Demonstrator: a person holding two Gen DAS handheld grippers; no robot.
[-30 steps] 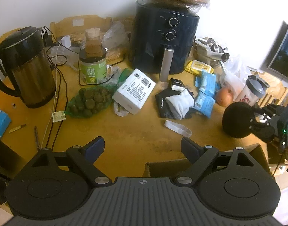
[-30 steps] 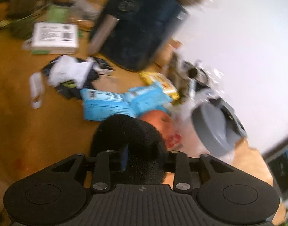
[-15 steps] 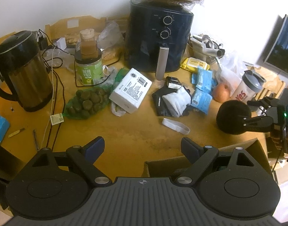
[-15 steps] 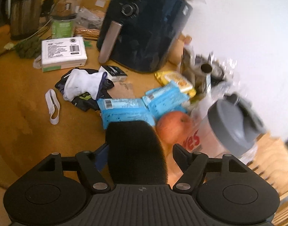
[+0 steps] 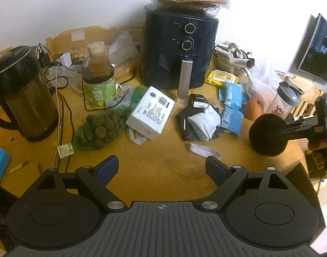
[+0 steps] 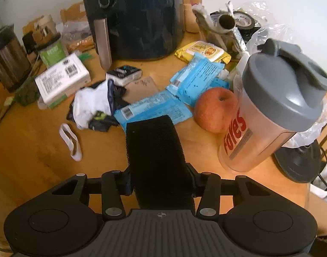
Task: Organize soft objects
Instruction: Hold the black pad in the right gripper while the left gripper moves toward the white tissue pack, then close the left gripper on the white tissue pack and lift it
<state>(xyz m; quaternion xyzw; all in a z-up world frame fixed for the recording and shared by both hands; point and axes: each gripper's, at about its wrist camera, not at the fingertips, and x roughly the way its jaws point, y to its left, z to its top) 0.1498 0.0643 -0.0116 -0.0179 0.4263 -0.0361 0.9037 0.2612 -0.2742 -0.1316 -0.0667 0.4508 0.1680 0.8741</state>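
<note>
My right gripper [image 6: 160, 184] grips a black foam sponge [image 6: 152, 147]; its jaws are closing and the pads press on the sponge's sides. In the left wrist view the same sponge [image 5: 268, 138] hangs over the table's right end, held by the right gripper [image 5: 292, 128] in a person's hand. A pile of white and dark socks [image 5: 203, 120] lies mid-table, also seen as socks [image 6: 92, 105]. A white elastic band [image 5: 203, 150] lies in front of it. My left gripper [image 5: 161, 165] stands open over bare tabletop with nothing between its fingers.
A black air fryer [image 5: 178, 51] stands at the back and a kettle [image 5: 20, 94] at the left. A white box [image 5: 150, 112], blue packets [image 6: 155, 109], an apple [image 6: 214, 110] and a shaker bottle [image 6: 270, 115] crowd the table. A cardboard box flap [image 5: 296, 171] shows front right.
The right gripper has rolled and shifted sideways. Its jaws stood wider around the sponge half a second ago and have closed in on it. The left gripper has stayed put.
</note>
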